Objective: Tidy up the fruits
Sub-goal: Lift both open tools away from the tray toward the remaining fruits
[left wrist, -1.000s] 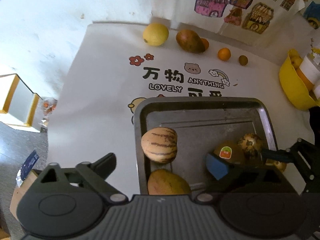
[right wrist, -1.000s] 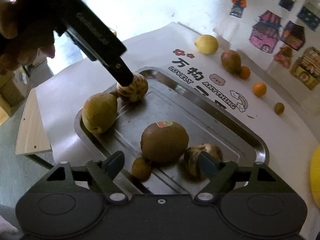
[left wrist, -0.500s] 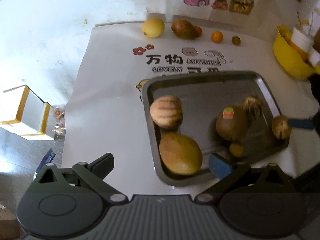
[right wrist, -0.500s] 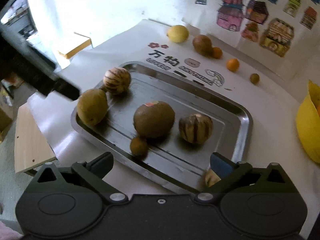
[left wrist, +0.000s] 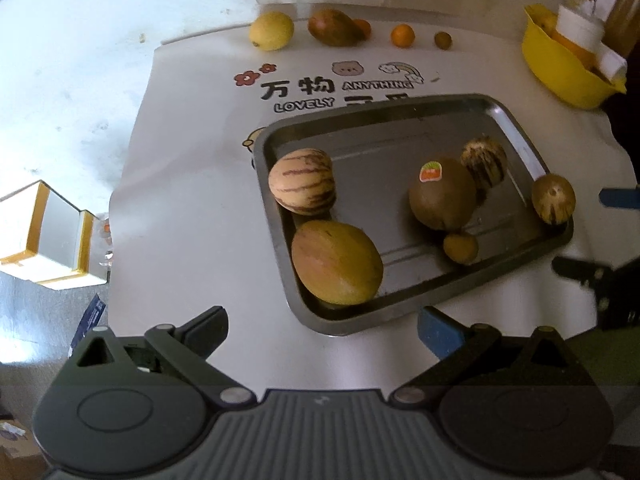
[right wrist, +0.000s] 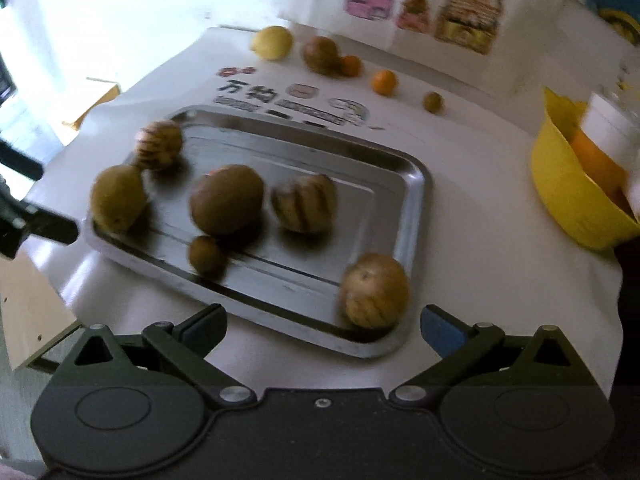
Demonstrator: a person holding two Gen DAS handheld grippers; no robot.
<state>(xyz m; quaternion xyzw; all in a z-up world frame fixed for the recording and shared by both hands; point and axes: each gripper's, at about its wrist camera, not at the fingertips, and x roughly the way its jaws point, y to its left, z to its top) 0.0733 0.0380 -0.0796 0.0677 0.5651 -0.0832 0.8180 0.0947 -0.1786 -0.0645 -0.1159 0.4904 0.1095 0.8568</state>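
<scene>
A grey metal tray [left wrist: 400,128] [right wrist: 414,200] on the white table holds several fruits: a striped melon [left wrist: 301,187] [right wrist: 158,145], a yellow-green mango [left wrist: 335,263] [right wrist: 117,197], a brown stickered fruit [left wrist: 442,193] [right wrist: 226,199], a dark striped fruit [left wrist: 483,162] [right wrist: 304,202], a small round fruit [left wrist: 461,247] [right wrist: 206,254] and a tan striped fruit [left wrist: 553,199] [right wrist: 374,290] at the tray's corner. My left gripper [left wrist: 322,326] is open and empty, pulled back from the tray's near edge. My right gripper [right wrist: 324,326] is open and empty by the tan striped fruit.
Along the table's far edge lie a lemon [left wrist: 271,31], a brown mango [left wrist: 334,27], oranges [left wrist: 402,35] and a small green fruit [left wrist: 443,40]. A yellow bowl [left wrist: 560,68] [right wrist: 568,204] with fruit stands at the right. Boxes [left wrist: 44,236] sit on the floor left.
Both grippers have pulled back and up from the tray. The tan striped fruit now lies free at the tray's corner, outside the right gripper's fingers. The right view is blurred by motion.
</scene>
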